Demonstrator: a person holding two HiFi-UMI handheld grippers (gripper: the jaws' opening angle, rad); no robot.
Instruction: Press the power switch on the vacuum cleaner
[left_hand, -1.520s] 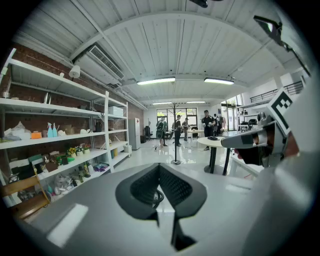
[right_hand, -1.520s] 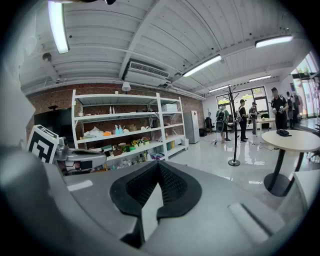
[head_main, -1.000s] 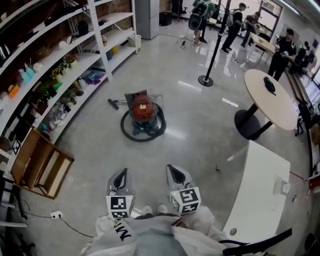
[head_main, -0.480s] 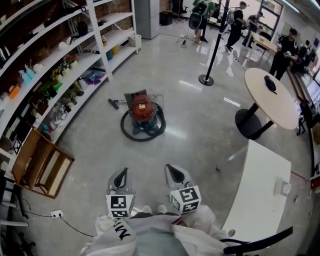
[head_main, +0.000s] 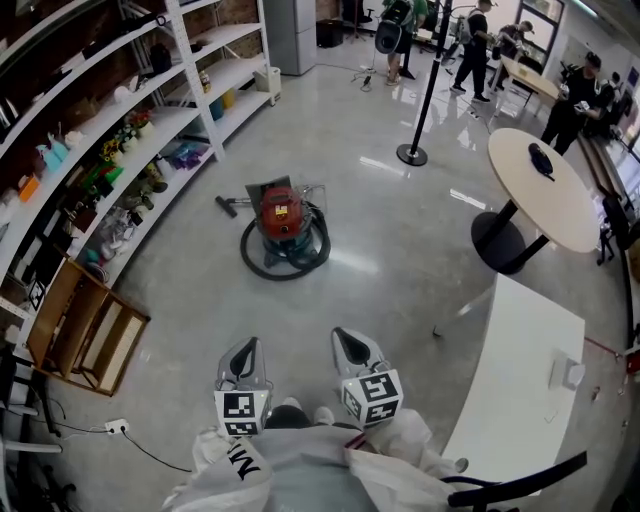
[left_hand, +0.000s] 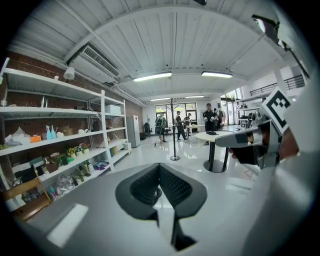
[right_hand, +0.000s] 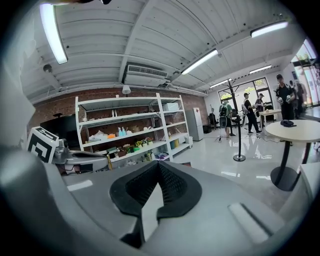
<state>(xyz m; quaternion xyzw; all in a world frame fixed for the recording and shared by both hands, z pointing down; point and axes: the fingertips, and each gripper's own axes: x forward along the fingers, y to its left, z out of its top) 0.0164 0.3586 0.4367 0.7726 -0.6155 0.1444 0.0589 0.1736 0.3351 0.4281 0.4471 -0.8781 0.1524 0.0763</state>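
The red vacuum cleaner sits on the shiny grey floor, well away from both grippers and out in front of them. Its black hose curls on the floor around its near side. The left gripper and the right gripper are held low, side by side, close to the person's body, and both point toward the vacuum cleaner. In the left gripper view, the left gripper's two black pads meet at the tip, with nothing between them. In the right gripper view, the right gripper is closed the same way (only floor shows through the little gap behind the tip). White shelves full of small things stand on the left, near the vacuum cleaner. A round table and a long white table stand on the right. A wooden box lies by the shelves.
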